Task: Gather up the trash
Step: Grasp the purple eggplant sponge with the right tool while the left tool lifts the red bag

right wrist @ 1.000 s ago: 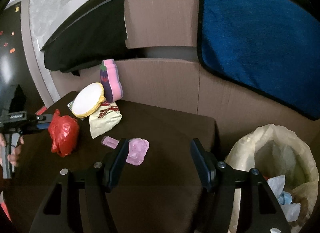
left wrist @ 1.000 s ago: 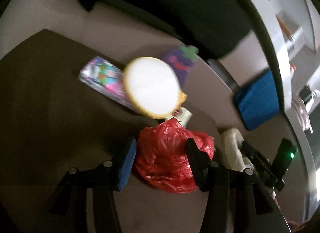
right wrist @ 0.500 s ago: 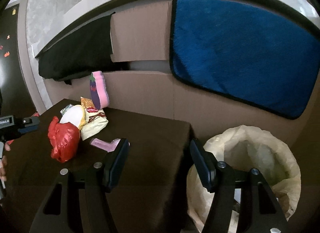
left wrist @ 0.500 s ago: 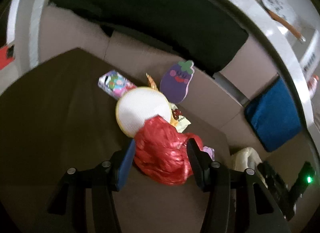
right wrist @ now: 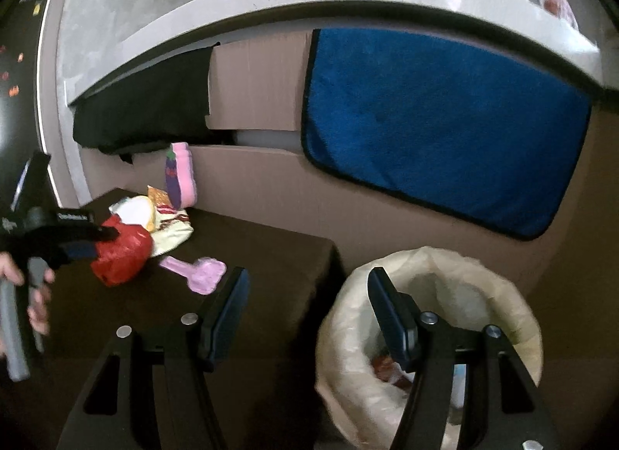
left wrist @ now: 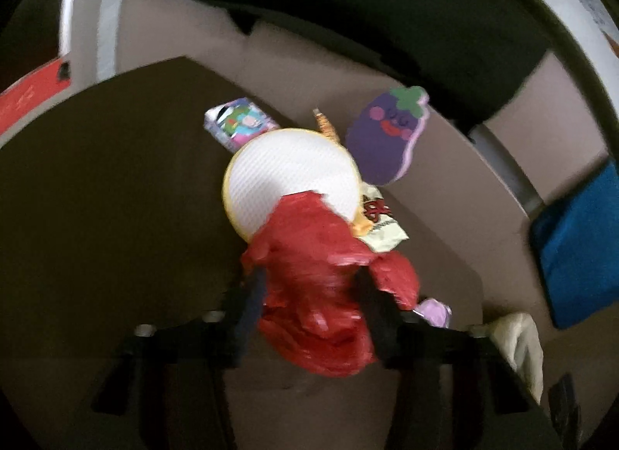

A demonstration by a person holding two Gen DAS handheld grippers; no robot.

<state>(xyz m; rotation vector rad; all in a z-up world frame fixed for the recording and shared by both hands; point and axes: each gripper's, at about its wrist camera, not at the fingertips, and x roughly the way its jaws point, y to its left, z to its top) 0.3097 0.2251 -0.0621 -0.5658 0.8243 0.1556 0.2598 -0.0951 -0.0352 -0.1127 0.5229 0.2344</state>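
My left gripper [left wrist: 309, 295] is shut on a crumpled red plastic bag [left wrist: 321, 295] and holds it above the dark brown table [left wrist: 96, 198]. The bag [right wrist: 122, 252] and the left gripper [right wrist: 96, 241] also show at the left of the right wrist view. My right gripper [right wrist: 305, 295] is open and empty, hovering over the table's right edge beside a bin lined with a cream bag [right wrist: 445, 295] that holds some trash. A snack wrapper [left wrist: 381, 227], a round white pad [left wrist: 290, 179] and a pink piece [right wrist: 201, 272] lie on the table.
A purple eggplant sponge [left wrist: 387, 136] leans on the cardboard wall [right wrist: 263, 179] behind the table. A colourful small carton [left wrist: 240, 125] lies at the back. A blue towel [right wrist: 445, 129] and a black cloth [right wrist: 143, 109] hang from the counter above.
My left gripper has closed on the red bag and lifted it off the table. My right gripper has swung right, so the lined bin now sits in front of it.
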